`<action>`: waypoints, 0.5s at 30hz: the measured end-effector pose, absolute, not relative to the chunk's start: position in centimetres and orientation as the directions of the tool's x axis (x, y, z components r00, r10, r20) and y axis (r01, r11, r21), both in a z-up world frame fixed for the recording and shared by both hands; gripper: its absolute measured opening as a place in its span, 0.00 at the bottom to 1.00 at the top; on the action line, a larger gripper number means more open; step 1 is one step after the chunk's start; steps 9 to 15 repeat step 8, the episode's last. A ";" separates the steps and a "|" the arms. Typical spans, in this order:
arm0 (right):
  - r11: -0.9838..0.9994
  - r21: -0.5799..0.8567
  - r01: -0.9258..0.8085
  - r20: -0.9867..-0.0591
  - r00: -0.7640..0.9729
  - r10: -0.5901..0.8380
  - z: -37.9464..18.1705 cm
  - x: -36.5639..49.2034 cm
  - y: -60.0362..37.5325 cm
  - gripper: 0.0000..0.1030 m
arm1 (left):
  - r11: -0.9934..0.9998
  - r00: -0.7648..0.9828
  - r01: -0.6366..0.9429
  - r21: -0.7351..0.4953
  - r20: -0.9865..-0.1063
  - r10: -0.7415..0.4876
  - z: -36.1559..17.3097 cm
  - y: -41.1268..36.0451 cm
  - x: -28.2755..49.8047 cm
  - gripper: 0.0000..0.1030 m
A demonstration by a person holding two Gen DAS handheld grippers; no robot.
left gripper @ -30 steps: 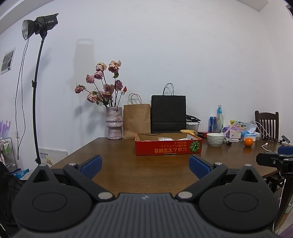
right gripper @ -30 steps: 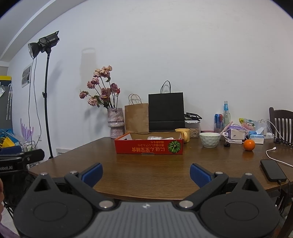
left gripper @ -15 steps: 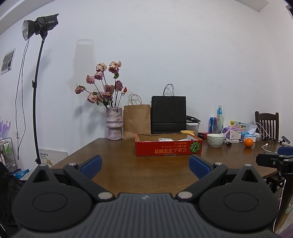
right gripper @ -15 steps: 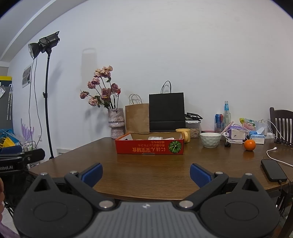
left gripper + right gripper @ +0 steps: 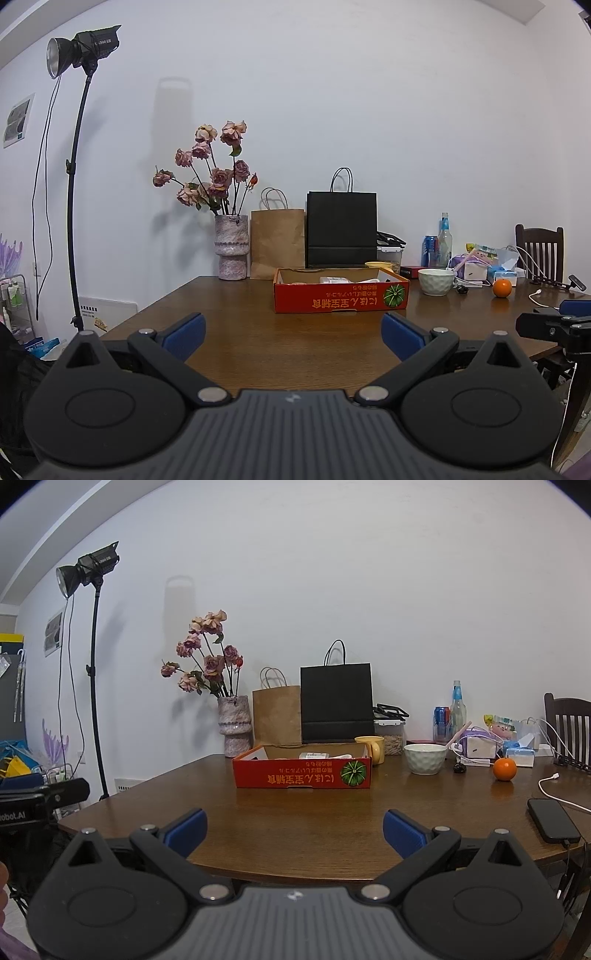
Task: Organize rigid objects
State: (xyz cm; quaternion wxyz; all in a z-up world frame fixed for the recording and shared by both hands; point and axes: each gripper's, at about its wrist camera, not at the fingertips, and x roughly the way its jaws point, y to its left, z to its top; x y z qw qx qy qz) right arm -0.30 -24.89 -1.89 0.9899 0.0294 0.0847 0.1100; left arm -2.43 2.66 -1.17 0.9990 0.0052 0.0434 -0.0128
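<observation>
Both views have crept slightly closer to the brown wooden table [image 5: 258,343] over the last second; nothing on it has shifted. Left tongs [image 5: 293,334] are released, blue pads wide apart and gripping nothing, held over the near table edge. Right tongs [image 5: 294,829] are likewise released and empty at the same edge. A red shallow cardboard box with a green pumpkin print [image 5: 340,297] sits at mid-table, straight ahead of and well apart from both tongs; small pale items lie inside, too small to identify. To its right stand a white dimpled ceramic bowl [image 5: 424,758] and, further right, a round orange fruit [image 5: 504,769]. A yellow mug [image 5: 371,747] stands just behind the box's right corner. A black smartphone on a cable [image 5: 553,820] lies near the right edge.
</observation>
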 end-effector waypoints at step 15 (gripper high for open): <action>0.974 0.082 -0.211 -0.171 0.960 0.222 -2.1 -0.2 -24.8 0.99 | 0.999 0.994 0.041 0.004 -0.100 -0.041 -1.2 2.7 -2.3 1.00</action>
